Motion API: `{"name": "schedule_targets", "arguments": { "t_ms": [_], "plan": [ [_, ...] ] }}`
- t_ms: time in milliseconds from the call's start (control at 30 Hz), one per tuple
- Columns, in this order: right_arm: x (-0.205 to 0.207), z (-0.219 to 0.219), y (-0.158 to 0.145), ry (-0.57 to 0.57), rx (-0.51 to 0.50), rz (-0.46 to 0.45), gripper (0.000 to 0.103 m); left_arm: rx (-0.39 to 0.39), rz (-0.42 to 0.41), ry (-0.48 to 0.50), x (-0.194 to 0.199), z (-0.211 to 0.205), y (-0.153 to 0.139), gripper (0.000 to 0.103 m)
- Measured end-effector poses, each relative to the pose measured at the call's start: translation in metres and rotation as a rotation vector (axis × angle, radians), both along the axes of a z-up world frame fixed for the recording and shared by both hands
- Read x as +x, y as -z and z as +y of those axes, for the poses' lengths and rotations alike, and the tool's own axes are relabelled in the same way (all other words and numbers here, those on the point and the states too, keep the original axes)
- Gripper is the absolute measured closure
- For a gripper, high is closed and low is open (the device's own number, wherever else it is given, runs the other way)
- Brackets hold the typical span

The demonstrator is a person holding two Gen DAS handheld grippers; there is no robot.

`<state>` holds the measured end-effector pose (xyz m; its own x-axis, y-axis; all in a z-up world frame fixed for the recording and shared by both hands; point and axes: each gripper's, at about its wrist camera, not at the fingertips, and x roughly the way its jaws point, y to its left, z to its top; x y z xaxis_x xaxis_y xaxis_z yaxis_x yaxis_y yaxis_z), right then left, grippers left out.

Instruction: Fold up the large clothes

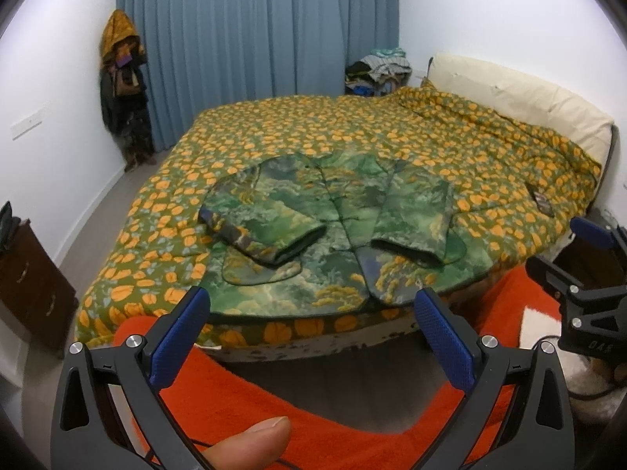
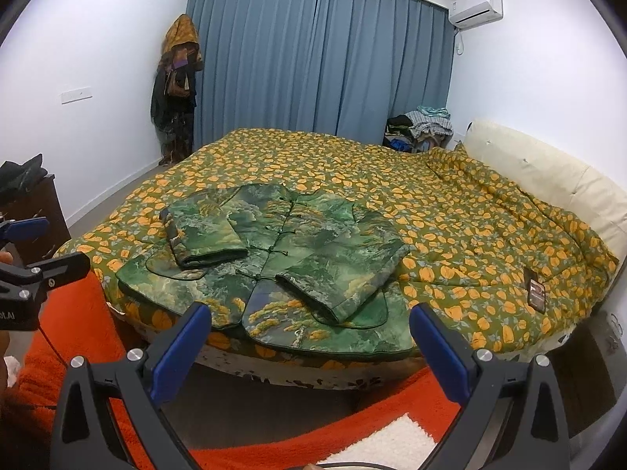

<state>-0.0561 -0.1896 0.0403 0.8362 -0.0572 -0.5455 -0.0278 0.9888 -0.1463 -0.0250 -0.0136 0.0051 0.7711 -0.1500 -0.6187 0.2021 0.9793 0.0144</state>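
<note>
1. The green printed jacket (image 1: 333,219) lies flat on the bed (image 1: 392,133), front side up, near the foot edge, on the orange-flowered quilt (image 2: 450,211)
2. Both sleeves are folded inward across the jacket's body; the left sleeve (image 1: 266,219) and the right sleeve (image 1: 415,219) lie on either side of the buttoned centre line, cuffs toward the hem
3. The hem reaches the edge of the mattress
4. The left tool (image 1: 311,337) hangs short of the bed over the orange rug (image 1: 243,399), its blue-padded fingers spread wide with nothing between them; a thumb (image 1: 250,442) shows at the bottom of its view
5. The right tool (image 2: 309,346) is likewise spread wide and empty, apart from the jacket
6. A small dark object (image 2: 536,291) lies on the quilt to the jacket's right, well apart
7. Blue curtains (image 2: 313,58) cover the far wall
</note>
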Motion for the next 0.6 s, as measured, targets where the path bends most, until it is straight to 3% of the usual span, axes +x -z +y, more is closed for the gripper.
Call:
{"name": "schedule_targets", "arguments": {
  "t_ms": [600],
  "plan": [
    [0.0003, 0.0002, 0.0034, -0.003, 0.009, 0.011, 0.0, 0.048, -0.02, -0.044, -0.0008, 0.0003, 0.0016, 0.0]
  ]
}}
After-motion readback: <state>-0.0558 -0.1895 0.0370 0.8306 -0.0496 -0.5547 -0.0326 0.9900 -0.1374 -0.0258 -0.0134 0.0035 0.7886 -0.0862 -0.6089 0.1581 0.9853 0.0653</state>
